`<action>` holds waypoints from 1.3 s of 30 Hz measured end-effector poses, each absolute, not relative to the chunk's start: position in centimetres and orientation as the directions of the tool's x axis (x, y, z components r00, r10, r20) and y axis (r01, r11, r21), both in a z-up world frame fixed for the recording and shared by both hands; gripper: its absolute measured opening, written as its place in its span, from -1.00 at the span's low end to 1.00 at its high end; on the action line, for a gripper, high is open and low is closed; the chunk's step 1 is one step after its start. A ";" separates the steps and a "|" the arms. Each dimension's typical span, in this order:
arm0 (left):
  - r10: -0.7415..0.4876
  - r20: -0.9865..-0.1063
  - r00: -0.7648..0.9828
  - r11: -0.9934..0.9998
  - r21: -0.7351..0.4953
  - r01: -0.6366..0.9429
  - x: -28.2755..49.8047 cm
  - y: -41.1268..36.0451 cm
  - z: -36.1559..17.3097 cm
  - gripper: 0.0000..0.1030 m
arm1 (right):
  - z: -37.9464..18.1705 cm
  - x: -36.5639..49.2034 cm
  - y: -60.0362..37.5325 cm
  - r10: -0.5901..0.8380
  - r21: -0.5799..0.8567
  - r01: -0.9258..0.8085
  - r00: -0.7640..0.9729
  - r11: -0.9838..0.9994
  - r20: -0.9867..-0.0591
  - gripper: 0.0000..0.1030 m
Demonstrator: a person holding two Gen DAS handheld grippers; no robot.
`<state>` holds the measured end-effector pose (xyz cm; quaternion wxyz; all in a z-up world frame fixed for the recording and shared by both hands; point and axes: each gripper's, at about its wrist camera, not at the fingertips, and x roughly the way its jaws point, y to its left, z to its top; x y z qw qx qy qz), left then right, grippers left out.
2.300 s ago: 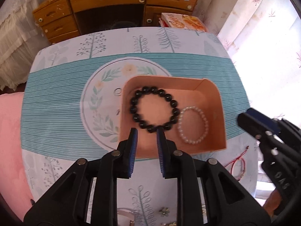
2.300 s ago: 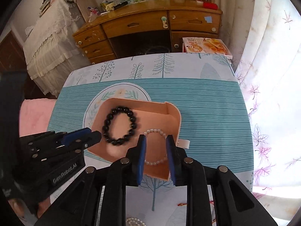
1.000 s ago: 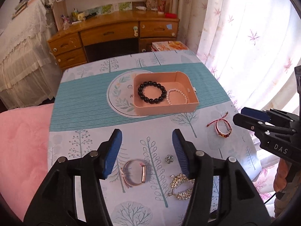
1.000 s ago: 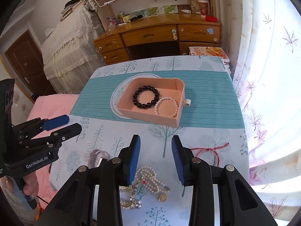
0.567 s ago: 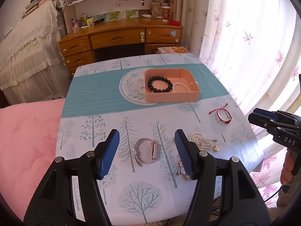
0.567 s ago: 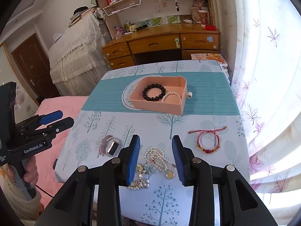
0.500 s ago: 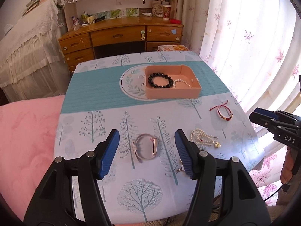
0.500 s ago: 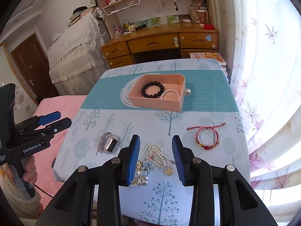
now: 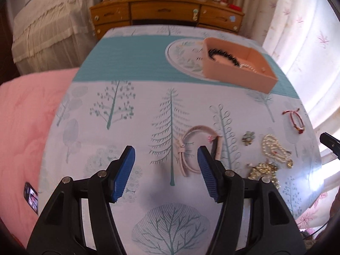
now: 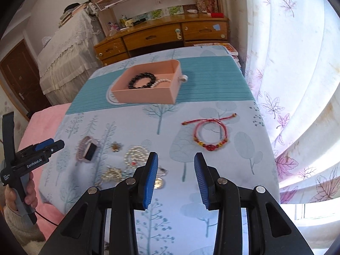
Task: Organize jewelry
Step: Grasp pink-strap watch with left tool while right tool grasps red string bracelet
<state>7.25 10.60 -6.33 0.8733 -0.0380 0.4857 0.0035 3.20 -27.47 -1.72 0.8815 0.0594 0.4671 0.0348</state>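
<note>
1. Left gripper [image 9: 165, 165] hangs over the near part of the table [image 9: 131, 114], jaws spread wide, nothing between them. The pink watch [image 9: 197, 148] lies just past its right finger, strap curled in a loop, dark face on the right side.
2. Right gripper [image 10: 175, 175] is also wide open and empty, above the tree-print cloth [image 10: 212, 216].
3. The pink box [image 10: 146, 91] sits farther back on the teal stripe, partly over the round leaf print. Inside it: a chunky black bead bracelet [image 10: 142, 80] and, touching it on the right, a small pearl bracelet [image 10: 162, 81].
4. Still loose on the cloth: a red cord bracelet [image 10: 210, 133] with gold and red beads along its near edge and two knotted tails, lying well right of the rest.
5. Near the right gripper's left finger there's a heap: a pearl necklace [image 10: 136, 155], a gold chain tangle [image 10: 111, 174], a coin-like pendant [image 10: 158, 183].
6. A little flower brooch [image 10: 115, 146] sits between the watch and the pearls.
7. The left view is a bit blurred, so the box contents are smeared there.
</note>
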 end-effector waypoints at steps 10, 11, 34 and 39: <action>-0.009 -0.862 0.507 0.996 -0.055 -0.075 10.0 10.2 -9.5 0.13 | -7.2 9.1 -31.5 0.044 0.109 0.100 0.508 0.989 -0.860 -0.30; -0.010 -0.864 0.503 0.995 -0.060 -0.082 10.2 10.2 -9.5 0.13 | -7.4 9.6 -31.7 0.034 0.103 0.109 0.507 0.989 -0.861 -0.30; 0.050 -0.868 0.495 0.999 0.045 -0.021 10.7 7.1 -10.4 -0.80 | -11.0 14.8 -30.3 -0.092 -0.043 0.107 0.508 0.993 -0.857 -0.87; 0.044 -0.871 0.489 0.999 0.038 -0.022 10.3 7.1 -10.2 -0.80 | -10.6 14.0 -29.8 -0.053 -0.012 0.083 0.515 0.996 -0.856 -0.87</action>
